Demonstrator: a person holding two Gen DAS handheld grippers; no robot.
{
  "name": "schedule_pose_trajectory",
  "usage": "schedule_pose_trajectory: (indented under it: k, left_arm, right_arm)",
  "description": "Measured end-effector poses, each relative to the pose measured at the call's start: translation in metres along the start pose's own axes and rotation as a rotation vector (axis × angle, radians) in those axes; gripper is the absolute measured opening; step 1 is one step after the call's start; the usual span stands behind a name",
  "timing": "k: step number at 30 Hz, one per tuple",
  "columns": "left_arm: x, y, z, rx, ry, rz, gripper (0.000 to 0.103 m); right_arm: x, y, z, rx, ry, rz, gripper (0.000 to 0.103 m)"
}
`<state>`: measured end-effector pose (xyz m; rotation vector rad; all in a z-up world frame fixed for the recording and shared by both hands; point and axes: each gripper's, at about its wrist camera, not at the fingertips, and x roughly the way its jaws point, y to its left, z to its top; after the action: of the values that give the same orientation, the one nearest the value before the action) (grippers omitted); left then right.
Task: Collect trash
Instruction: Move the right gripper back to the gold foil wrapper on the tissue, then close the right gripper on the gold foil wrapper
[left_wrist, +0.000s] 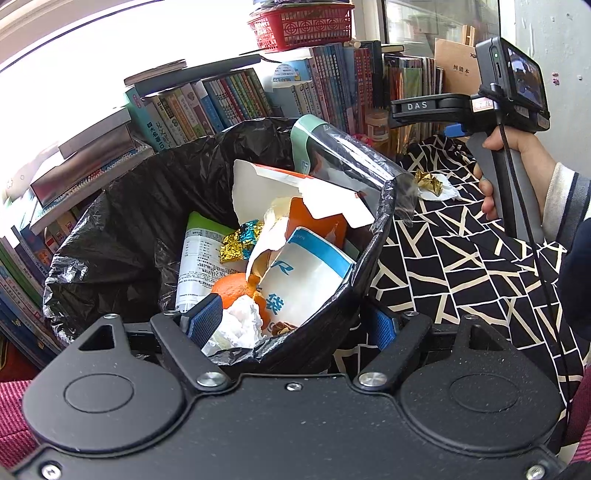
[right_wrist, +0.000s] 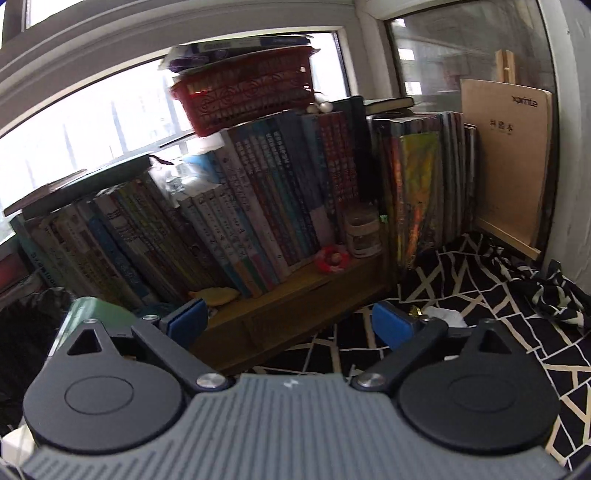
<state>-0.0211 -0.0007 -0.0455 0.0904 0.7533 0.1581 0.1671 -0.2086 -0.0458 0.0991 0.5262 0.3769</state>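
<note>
Black liner (left_wrist: 122, 221) sags over the bin's rim, which sits between the left gripper's (left_wrist: 295, 325) wide, empty jaws. The right gripper (right_wrist: 291, 325) is also spread and empty — gold foil and tissue (left_wrist: 436, 184) wait on the patterned cloth (left_wrist: 461, 266). A snagged liner could tip the piled trash out.

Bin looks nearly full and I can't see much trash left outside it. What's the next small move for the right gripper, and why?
Probably ease the right gripper forward and down to the gold foil wrapper and white tissue lying on the patterned cloth beside the bin. Both remain outside the bin, and the gripper is open and empty, aimed just past them.
</note>
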Motion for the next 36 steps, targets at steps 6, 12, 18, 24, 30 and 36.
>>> schedule_pose_trajectory:
  k: [6,12,18,24,30,36]
  left_arm:
    - [0.001,-0.001,0.0,0.002,-0.002,0.007,0.079]
    - [0.002,0.0,0.003,-0.01,0.004,0.007,0.079]
    - [0.004,0.0,0.006,0.002,-0.004,0.017,0.081]
    - [0.008,-0.002,0.008,0.017,-0.006,0.026,0.084]
    - [0.011,-0.002,0.008,0.015,-0.003,0.027,0.085]
    - [0.01,0.0,0.008,0.006,0.003,0.021,0.085]
  right_arm:
    - [0.037,-0.064,-0.008,0.067,0.028,-0.232,0.1]
    - [0.083,-0.112,-0.034,0.093,0.139,-0.367,0.1]
    - [0.126,-0.118,-0.045,0.063,0.151,-0.396,0.099]
    - [0.174,-0.115,-0.039,0.045,0.195,-0.382,0.089]
    - [0.193,-0.116,-0.047,0.121,0.319,-0.381,0.019]
    - [0.143,-0.098,-0.032,0.109,0.267,-0.295,0.019]
